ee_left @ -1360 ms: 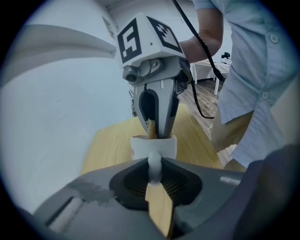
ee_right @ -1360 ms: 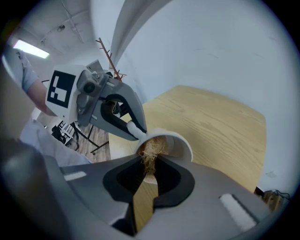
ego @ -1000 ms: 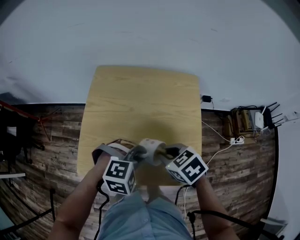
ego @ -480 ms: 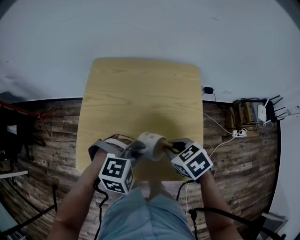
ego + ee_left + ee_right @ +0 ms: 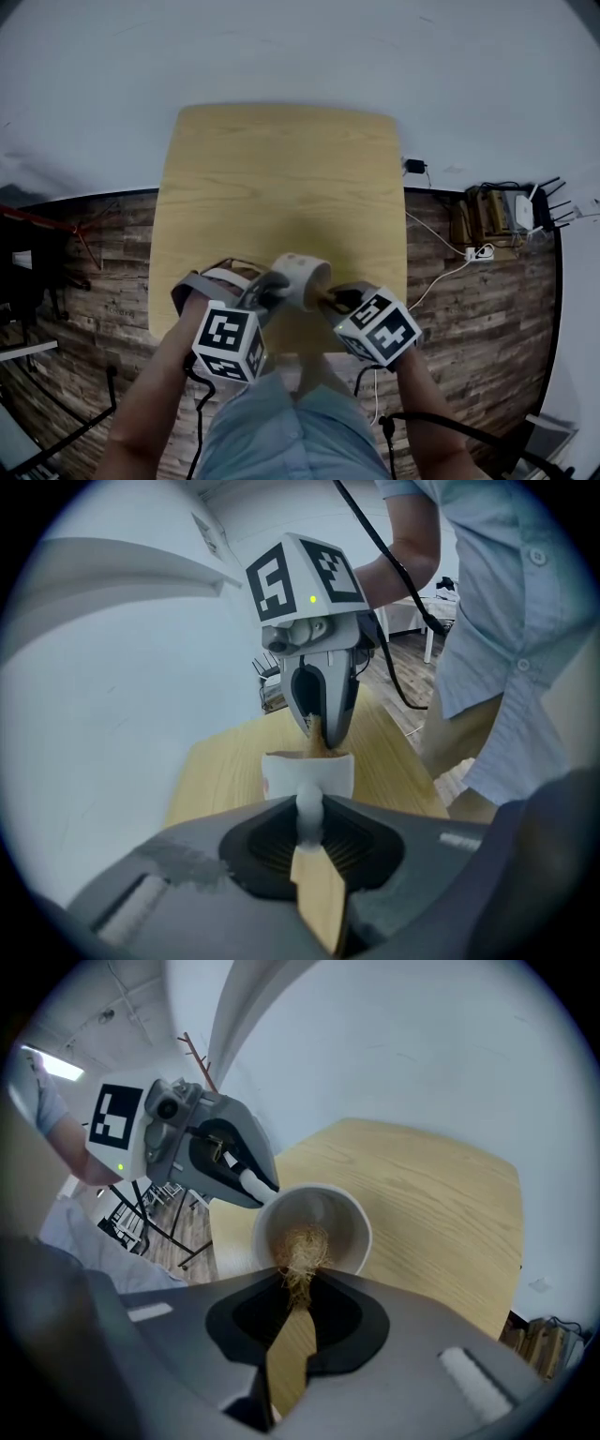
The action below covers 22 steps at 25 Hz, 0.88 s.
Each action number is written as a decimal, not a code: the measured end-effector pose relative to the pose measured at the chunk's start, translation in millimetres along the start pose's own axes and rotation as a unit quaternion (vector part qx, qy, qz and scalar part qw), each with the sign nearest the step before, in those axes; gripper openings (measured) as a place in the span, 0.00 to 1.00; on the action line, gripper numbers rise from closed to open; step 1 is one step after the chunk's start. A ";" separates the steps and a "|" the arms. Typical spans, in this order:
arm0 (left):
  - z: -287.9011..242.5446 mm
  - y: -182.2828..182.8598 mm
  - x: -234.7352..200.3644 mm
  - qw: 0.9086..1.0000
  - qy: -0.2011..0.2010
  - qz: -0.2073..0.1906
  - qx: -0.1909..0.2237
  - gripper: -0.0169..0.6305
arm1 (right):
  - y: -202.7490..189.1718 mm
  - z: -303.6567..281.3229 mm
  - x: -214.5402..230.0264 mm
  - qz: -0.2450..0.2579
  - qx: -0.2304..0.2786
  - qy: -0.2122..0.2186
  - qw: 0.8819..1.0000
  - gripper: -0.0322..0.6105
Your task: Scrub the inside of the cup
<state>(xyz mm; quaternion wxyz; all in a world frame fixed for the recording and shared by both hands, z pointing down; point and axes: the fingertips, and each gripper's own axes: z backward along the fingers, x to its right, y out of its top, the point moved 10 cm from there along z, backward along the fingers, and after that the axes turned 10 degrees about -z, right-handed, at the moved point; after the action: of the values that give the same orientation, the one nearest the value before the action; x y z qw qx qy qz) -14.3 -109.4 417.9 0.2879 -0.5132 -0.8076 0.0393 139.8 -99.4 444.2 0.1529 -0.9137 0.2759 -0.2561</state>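
A white cup (image 5: 298,277) hangs tilted over the near edge of the wooden table (image 5: 281,187), its mouth turned toward my right side. My left gripper (image 5: 267,289) is shut on the cup's white handle (image 5: 309,806), which also shows as the handle (image 5: 251,1183) in the right gripper view. My right gripper (image 5: 330,300) is shut on a brush with a flat wooden handle (image 5: 289,1354). Its straw-coloured bristles (image 5: 301,1249) reach inside the cup (image 5: 314,1227). In the left gripper view the right gripper (image 5: 319,726) points down into the cup (image 5: 309,772).
A wood-plank floor (image 5: 103,272) surrounds the table. Cables and a power strip (image 5: 473,278) lie on the floor to the right, by a box with devices (image 5: 492,234). A white wall (image 5: 300,56) stands beyond the table. The person's legs (image 5: 281,431) are below the grippers.
The cup and both grippers have shifted a little away from the person, farther over the table edge. Both grips are unchanged and the brush stays in the cup.
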 end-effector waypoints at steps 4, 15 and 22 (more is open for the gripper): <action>-2.6 3.3 1.0 1.000 -0.006 -0.010 -0.001 0.14 | 8.5 6.6 -12.5 0.001 0.018 0.023 1.000 0.13; -3.8 5.8 0.2 0.999 -0.018 -0.026 -0.005 0.14 | 29.8 21.8 -4.1 0.030 0.035 -0.011 0.999 0.13; -3.9 6.2 0.1 0.999 -0.023 -0.030 -0.005 0.14 | 32.0 17.8 13.6 0.037 0.037 -0.046 0.998 0.13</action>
<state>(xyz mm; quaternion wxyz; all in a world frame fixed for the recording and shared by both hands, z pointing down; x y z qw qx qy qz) -7.3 -107.3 418.9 0.2672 -0.4896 -0.8291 0.0385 145.7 -130.5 421.4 0.2084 -0.9073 0.2928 -0.2182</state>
